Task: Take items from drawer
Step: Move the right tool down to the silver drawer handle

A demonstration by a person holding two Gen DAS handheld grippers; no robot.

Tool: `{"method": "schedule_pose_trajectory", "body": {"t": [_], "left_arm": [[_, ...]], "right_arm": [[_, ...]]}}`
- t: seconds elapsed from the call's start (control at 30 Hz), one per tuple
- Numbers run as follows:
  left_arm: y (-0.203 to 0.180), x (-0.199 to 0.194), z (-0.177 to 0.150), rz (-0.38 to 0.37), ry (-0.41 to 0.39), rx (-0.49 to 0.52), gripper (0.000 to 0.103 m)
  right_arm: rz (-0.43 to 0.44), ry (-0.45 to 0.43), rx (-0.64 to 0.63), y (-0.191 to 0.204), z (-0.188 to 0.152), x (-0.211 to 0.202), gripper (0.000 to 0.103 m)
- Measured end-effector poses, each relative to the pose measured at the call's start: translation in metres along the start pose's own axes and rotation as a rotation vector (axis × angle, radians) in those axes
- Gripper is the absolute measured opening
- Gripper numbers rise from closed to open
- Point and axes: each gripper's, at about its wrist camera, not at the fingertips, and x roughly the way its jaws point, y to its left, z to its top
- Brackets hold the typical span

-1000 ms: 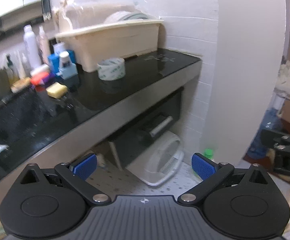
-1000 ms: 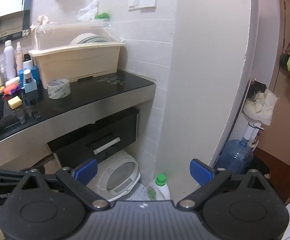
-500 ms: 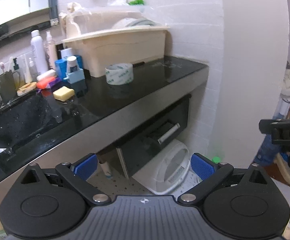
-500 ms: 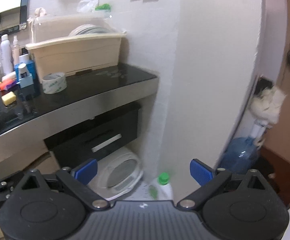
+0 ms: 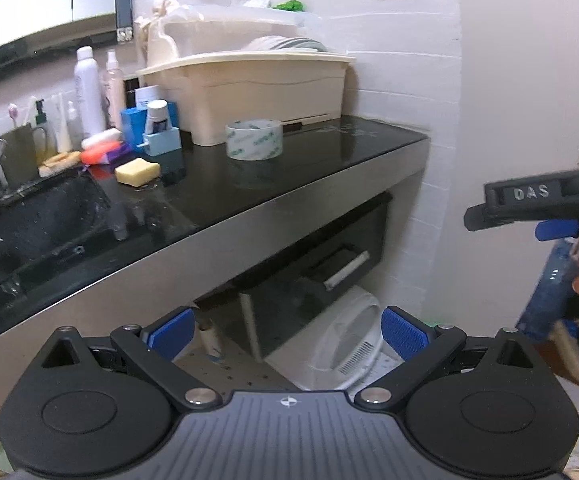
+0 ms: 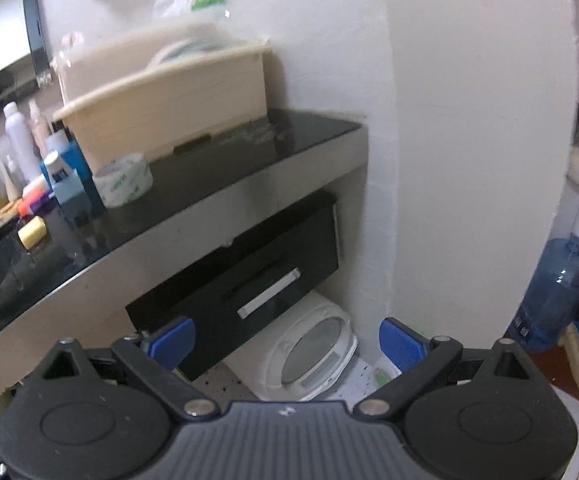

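- Two grippers are held out before the counter, both with blue pads spread wide and nothing between them: the left gripper (image 5: 285, 330) and the right gripper (image 6: 287, 338).
- Below them on the speckled floor a white round-topped appliance (image 6: 317, 350) leans just under the drawer.
- Next comes the black drawer (image 6: 257, 280), tucked under the right end of the counter against the white wall; its front with the pale bar handle (image 6: 268, 293) looks closed from the right wrist view.
- Above lies the black countertop (image 5: 329, 156), with a roll of tape (image 5: 254, 139) and a yellow soap bar (image 5: 137, 171) on it.
- Farthest back a cream plastic bin (image 5: 257, 88) stands against the tiled wall.
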Motion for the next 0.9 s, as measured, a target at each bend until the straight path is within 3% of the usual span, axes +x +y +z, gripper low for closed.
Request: {"method": "schedule_pose_trajectory", "body": {"t": [0.13, 0.3, 0.43, 0.63, 0.77, 0.9], "left_arm": [[0.002, 0.006, -0.009, -0.037, 0.036, -0.003, 0.101], [0.010, 0.020, -0.018, -0.073, 0.072, -0.038, 0.099], [0.007, 0.021, -0.027, -0.067, 0.027, -0.005, 0.099], [0.014, 0.027, -0.035, -0.090, -0.001, -0.052, 0.099], [0.017, 0.035, -0.041, -0.086, 0.012, -0.061, 0.099], [0.020, 0.048, -0.047, -0.100, 0.048, -0.046, 0.099]], "right_arm": [[0.064, 0.068, 0.013, -0.006, 0.004, 0.031, 0.099], [-0.006, 0.066, -0.078, 0.000, 0.003, 0.063, 0.103], [-0.024, 0.025, -0.111, 0.001, 0.002, 0.083, 0.103], [0.093, 0.067, -0.096, 0.001, -0.006, 0.120, 0.103], [-0.011, 0.029, -0.194, 0.014, -0.017, 0.141, 0.103], [0.016, 0.021, -0.193, 0.013, -0.020, 0.166, 0.103]]}}
